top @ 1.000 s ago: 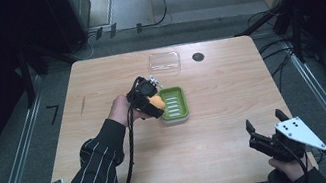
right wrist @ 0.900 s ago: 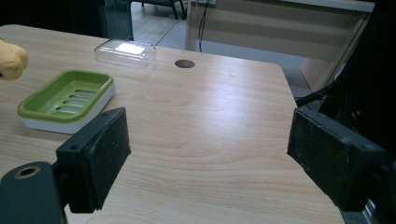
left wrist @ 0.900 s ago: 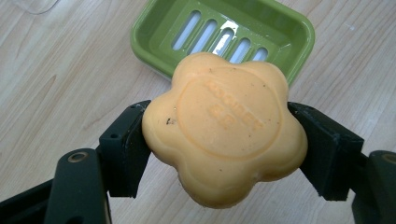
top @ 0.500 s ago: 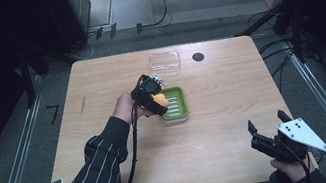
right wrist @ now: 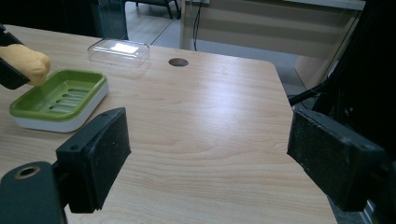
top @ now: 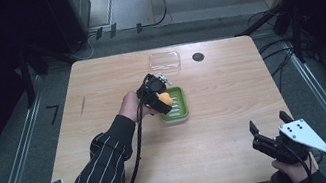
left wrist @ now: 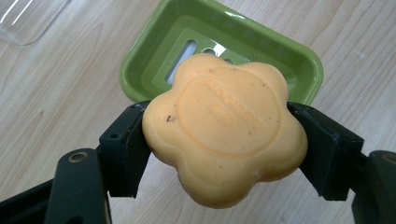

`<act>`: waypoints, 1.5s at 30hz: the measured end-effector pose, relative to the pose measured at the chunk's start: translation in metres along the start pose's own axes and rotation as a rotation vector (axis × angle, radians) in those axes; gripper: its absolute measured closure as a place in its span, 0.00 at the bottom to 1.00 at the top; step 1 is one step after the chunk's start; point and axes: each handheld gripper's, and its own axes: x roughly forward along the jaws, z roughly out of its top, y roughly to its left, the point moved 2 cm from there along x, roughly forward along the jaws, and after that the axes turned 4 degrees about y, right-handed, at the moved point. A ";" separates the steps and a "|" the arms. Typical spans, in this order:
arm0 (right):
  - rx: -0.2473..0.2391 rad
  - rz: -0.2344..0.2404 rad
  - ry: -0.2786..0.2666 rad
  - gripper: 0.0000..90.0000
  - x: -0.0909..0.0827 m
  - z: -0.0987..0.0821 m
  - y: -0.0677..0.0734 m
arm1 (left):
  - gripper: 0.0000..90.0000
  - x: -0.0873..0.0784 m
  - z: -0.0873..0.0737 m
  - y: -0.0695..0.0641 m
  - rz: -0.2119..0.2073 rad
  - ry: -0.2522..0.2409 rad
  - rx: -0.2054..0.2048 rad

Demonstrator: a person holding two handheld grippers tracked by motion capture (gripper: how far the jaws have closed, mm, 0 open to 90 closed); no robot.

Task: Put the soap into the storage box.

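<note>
Reaching in from the table's left, the left gripper (top: 161,98) is clamped on an orange flower-shaped soap (left wrist: 224,126), its black jaws pressing the soap's two sides. The soap hangs just above the near edge of the green soap dish (left wrist: 299,56), not resting in it. Beyond the dish, a clear plastic lid (top: 164,62) lies on the wooden table (top: 235,109), with a dark round hole (top: 198,57) just to its right. At the table's right near corner, the right gripper (top: 268,130) holds nothing, its jaws wide apart.
</note>
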 end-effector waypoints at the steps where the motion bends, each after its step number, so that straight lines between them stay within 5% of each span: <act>1: -0.002 -0.001 0.000 0.15 0.000 0.000 0.000 | 0.29 0.001 0.001 0.000 0.002 -0.011 0.003; 30: 0.007 -0.005 -0.003 0.15 -0.001 -0.001 -0.002 | 0.29 0.047 0.025 -0.002 -0.005 0.006 0.042; 45: 0.010 -0.005 -0.002 0.15 -0.002 -0.001 -0.003 | 0.29 0.056 0.024 -0.002 -0.011 0.019 0.071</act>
